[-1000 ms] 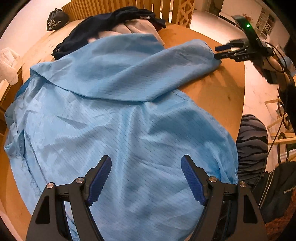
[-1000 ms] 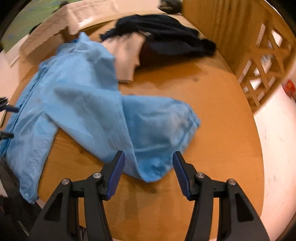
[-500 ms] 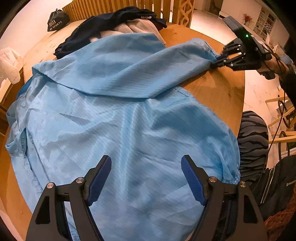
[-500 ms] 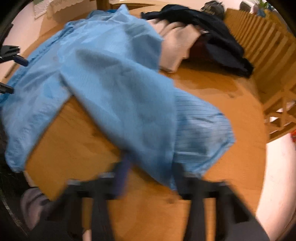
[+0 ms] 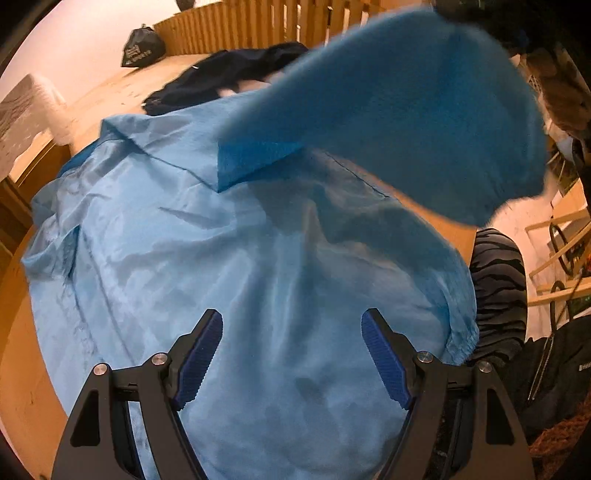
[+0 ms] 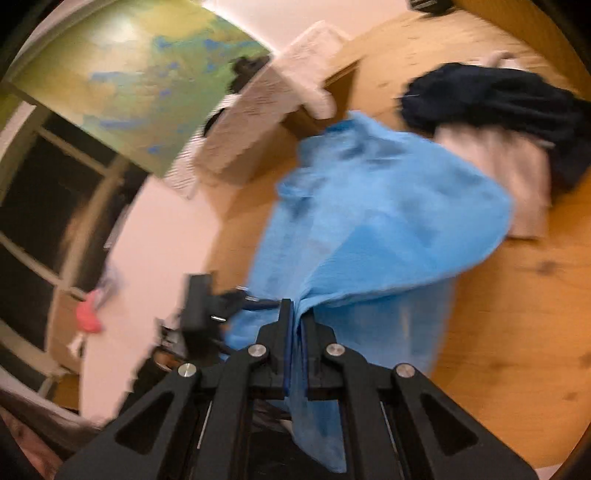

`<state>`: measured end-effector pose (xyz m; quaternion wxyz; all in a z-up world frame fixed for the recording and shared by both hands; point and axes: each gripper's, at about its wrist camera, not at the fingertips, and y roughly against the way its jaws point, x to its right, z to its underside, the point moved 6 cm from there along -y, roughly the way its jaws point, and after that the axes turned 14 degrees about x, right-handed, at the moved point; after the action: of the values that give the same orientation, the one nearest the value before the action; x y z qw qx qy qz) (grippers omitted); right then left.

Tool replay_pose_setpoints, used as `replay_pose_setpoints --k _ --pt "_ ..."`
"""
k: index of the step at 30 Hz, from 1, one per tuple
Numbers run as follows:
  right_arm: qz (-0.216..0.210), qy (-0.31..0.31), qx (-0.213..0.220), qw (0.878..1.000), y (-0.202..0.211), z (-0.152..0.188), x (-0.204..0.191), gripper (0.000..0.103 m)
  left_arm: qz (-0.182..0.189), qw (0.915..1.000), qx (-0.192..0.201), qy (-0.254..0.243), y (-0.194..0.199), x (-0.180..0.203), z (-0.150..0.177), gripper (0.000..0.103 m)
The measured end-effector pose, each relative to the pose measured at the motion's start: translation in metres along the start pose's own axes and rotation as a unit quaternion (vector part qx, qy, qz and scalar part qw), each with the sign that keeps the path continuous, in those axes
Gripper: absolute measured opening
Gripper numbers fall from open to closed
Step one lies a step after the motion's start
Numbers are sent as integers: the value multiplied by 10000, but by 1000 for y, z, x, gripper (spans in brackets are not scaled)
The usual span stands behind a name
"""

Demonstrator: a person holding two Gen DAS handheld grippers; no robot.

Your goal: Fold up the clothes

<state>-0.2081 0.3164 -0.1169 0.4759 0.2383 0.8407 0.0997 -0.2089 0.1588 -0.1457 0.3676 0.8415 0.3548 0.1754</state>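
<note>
A light blue jacket [image 5: 229,266] lies spread over the round wooden table [image 5: 22,373]. Its sleeve [image 5: 406,118] is lifted in the air above the jacket's body, blurred by motion. My right gripper [image 6: 295,332] is shut on the sleeve's cuff [image 6: 314,406] and holds it up over the jacket [image 6: 369,206]. My left gripper [image 5: 291,354] is open and empty, low over the jacket's near part. The left gripper also shows in the right wrist view [image 6: 236,299], beside the jacket's edge.
A dark navy garment [image 5: 221,81] and a pale pink one [image 6: 506,173] lie piled at the table's far side. A wooden slat fence [image 5: 266,26], a black bag [image 5: 142,51] and a white cloth [image 5: 29,114] stand behind. A striped stool [image 5: 498,288] is right of the table.
My right gripper has shut on the sleeve's cuff and lifted it off the table, swinging it up and over the jacket's body. My left gripper has stayed open in place.
</note>
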Motion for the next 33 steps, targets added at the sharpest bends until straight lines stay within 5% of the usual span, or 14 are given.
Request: replay_pose_setpoints --k 5,8,11,13,17,28,33 --pt "-662 -459 -180 9966 -28 22 -37 4 -126 9997 187 110 32 -8 16 77" --pt "333 -630 -464 9964 -33 62 7 4 -134 9996 171 169 40 -13 27 77" --pt "1416 -1090 -1003 9788 -41 111 77 7 -89 9998 51 163 36 -13 37 77" --pt "1430 -1345 -1220 9729 -49 132 96 7 24 9998 2 187 31 -9 39 77" --pt "1418 -790 -1165 9798 -59 128 86 7 528 9979 -142 350 20 10 45 77" --pt "2107 125 -1450 9667 -67 130 102 8 538 9887 -732 -1196 -12 107 68 75" --pt "2376 503 -1551 9576 -69 130 107 8 547 9752 -1062 -1862 -33 126 70 48"
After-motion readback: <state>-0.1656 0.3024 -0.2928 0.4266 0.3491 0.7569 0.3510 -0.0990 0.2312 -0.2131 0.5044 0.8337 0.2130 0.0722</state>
